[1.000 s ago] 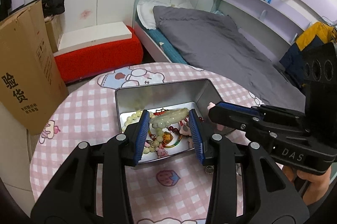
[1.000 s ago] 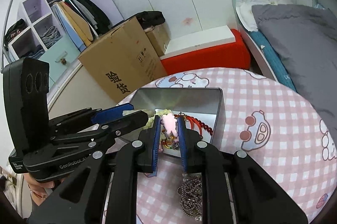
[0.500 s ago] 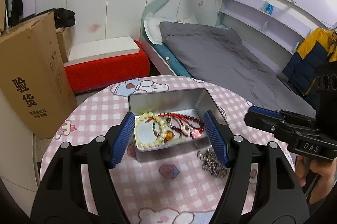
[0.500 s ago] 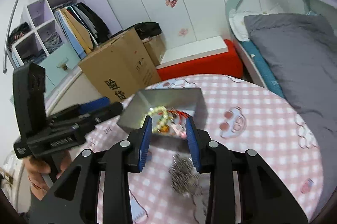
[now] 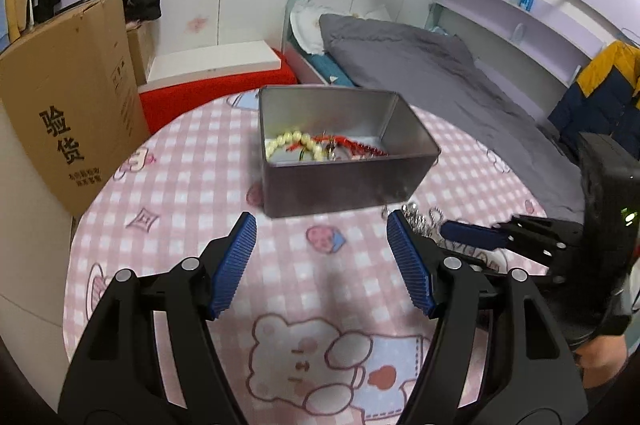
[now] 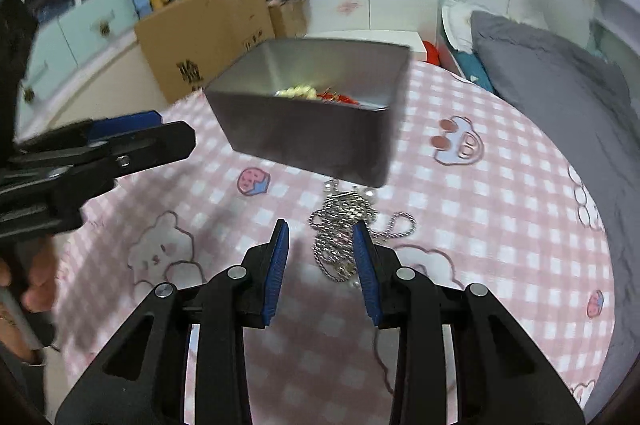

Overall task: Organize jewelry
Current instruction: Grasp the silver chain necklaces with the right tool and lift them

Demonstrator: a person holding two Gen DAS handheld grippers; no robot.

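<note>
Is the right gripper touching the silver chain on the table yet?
Cannot tell. In the right wrist view the right gripper has open jaws either side of the silver chain, but the pads overlap it in the picture, so no gap or contact shows plainly.

Tin (image 6: 320, 141) motion-blurred; its near wall hides most jewelry; silver chain (image 5: 420, 221) partly behind hand-held gripper (image 5: 320, 261)

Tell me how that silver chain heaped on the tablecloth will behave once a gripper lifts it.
The silver chain lies in a loose tangled heap of fine links, so it will probably hang limp and trail loops. The smooth metal may slip between the pads, and a grip on one strand likely drags the rest across the tablecloth.
</note>
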